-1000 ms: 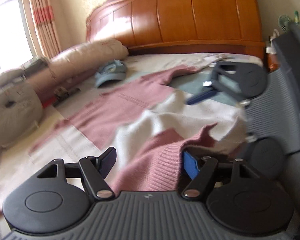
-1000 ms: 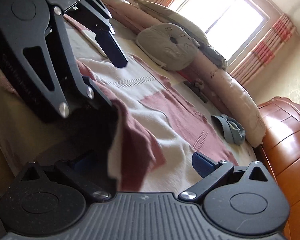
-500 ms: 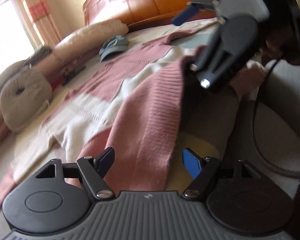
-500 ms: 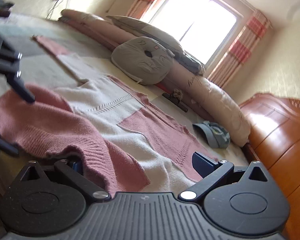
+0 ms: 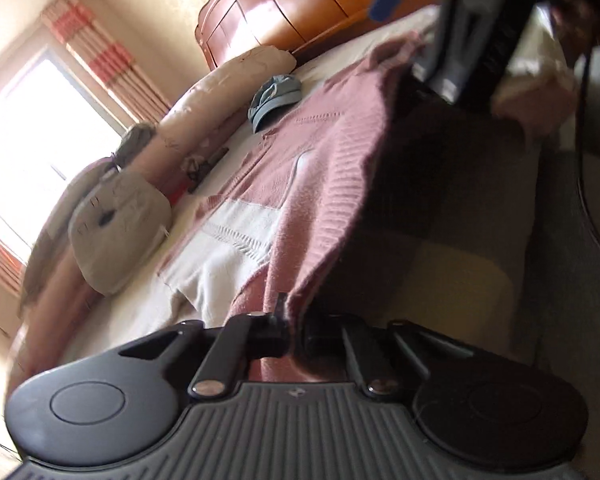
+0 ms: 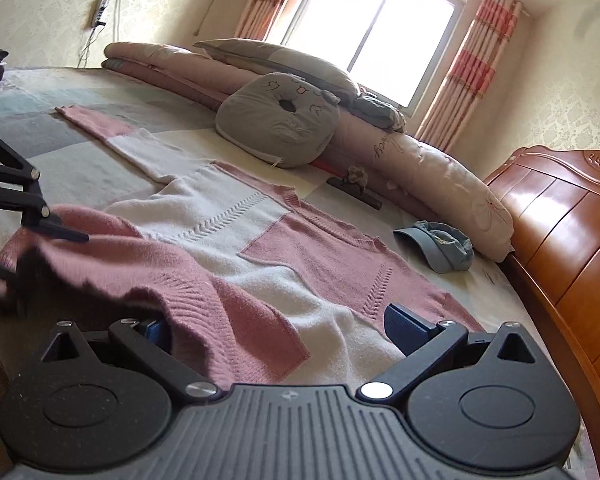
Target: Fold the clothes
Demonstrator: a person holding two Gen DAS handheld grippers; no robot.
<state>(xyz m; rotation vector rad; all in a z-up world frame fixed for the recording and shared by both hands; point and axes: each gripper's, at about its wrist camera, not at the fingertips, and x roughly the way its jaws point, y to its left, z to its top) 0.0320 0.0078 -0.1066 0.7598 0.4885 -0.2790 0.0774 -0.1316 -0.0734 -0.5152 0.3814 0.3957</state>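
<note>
- The pink-and-white sweater [image 6: 236,240] lies spread on the bed [image 6: 80,168]; your left gripper [image 5: 292,330], spread a second ago, has just closed and pinches its hem at 6 o'clock.
- Only the right view shows your right gripper [image 6: 276,326] spread wide, hem draped over its 9 o'clock finger, and the cap [image 6: 440,250].

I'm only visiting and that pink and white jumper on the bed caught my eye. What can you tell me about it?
The sweater is a soft knit in dusty pink and cream blocks, with ribbed pink hem and raised stitch lines. It lies mostly flat on the bed, one sleeve stretched toward the far wall. Its near hem is lifted and rumpled. The left gripper has just closed and is shut on the hem; the right gripper is open, with the hem draped between its fingers. A blue cap lies apart, beside it.
</note>
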